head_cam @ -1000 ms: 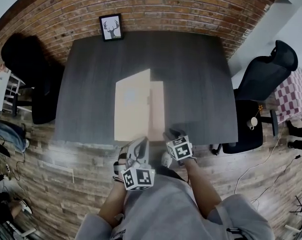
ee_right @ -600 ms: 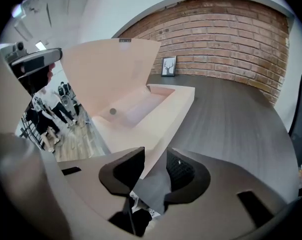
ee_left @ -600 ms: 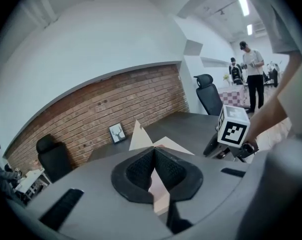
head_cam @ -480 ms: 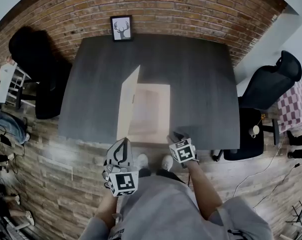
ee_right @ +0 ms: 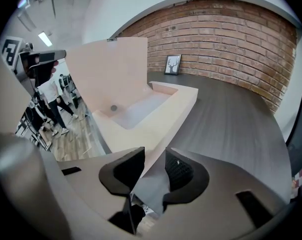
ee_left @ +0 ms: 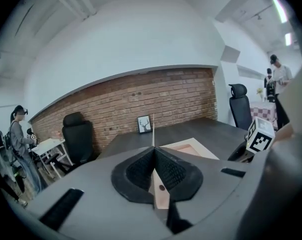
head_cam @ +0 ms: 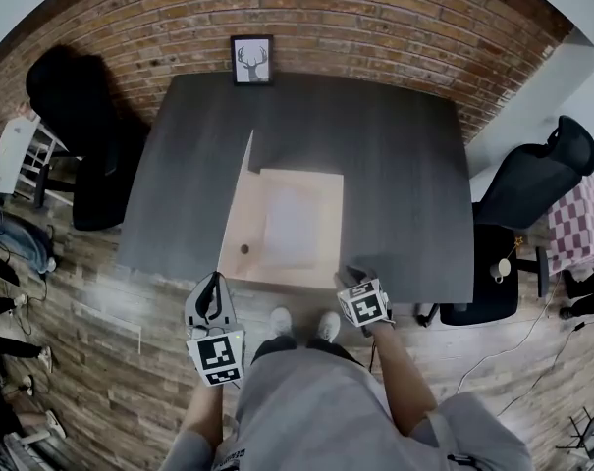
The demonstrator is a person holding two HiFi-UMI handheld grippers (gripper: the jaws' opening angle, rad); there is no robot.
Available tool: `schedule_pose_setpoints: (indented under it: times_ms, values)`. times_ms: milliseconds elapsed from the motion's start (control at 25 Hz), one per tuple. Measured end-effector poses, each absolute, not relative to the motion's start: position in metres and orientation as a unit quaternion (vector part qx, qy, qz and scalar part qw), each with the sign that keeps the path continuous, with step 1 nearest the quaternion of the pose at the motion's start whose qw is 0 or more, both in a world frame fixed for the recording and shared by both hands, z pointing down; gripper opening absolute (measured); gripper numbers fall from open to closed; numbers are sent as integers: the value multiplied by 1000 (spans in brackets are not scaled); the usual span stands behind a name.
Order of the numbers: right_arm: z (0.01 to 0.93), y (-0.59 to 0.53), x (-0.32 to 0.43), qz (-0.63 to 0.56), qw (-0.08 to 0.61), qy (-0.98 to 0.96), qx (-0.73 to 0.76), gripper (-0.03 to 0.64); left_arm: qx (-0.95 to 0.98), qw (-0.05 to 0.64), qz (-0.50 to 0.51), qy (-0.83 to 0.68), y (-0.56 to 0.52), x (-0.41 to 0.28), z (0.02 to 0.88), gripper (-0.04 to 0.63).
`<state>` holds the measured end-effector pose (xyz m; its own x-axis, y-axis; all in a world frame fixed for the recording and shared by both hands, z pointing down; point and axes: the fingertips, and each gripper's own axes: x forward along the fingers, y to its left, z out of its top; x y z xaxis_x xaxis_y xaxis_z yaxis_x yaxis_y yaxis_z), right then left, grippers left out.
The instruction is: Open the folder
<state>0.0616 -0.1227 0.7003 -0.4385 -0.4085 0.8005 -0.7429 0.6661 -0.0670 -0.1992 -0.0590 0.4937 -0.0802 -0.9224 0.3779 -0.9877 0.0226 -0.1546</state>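
L gripper (ee_left: 153, 151): clenched, pads flat together w/ no gap, pinching the thin near edge of the folder cover (head_cam: 238, 209). Holds that cover near upright, seen edge-on as a pale sliver running straight out from the fingertips. Small dark stud (ee_left: 161, 187) on the cover just behind the pads. Folder base (head_cam: 292, 229) flat on the dark table (head_cam: 405, 165), beyond those fingers & to their right, inside face up w/ a paler sheet in the middle.

R gripper (ee_right: 153, 164): released, jaws parted by a narrow gap, gripping nothing visible. Points at the near right corner of the base, w/ that corner reaching toward the gap. Can't tell whether either pad touches it. Rest of base & raised cover ahead & left of these fingertips.

Hard to make out:
- grey blurry patch low btwn the R pads, unclear what
- in head view, both sets of fingertips mostly covered by gripper bodies & marker cubes
- cover's outer face turned away in every view

Far beyond both sets of fingers: framed deer pic (head_cam: 251, 60) at the table's back edge, against the brick wall (head_cam: 375, 18)
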Motion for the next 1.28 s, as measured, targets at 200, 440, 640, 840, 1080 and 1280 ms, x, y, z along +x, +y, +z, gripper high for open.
schedule_pose_setpoints:
  times_ms: [200, 440, 640, 840, 1080, 1280]
  values:
    - [700, -122, 60, 208, 403, -819, 352, 117, 634, 92, 208, -739, -53, -244, 504, 3]
    - [703, -121, 60, 205, 412, -815, 353, 115, 587, 100, 241, -766, -49, -296, 522, 3]
    - [702, -123, 58, 202, 407, -816, 357, 112, 563, 107, 274, -773, -48, -323, 540, 3]
    - [702, -122, 57, 202, 407, -816, 357, 100, 542, 123, 296, -777, -43, -348, 561, 5]
    - [702, -120, 57, 206, 407, -815, 358, 92, 516, 130, 320, -784, -38, -378, 581, 12]
    - [700, -118, 58, 213, 411, -811, 358, 92, 501, 144, 336, -785, -38, -396, 598, 17]
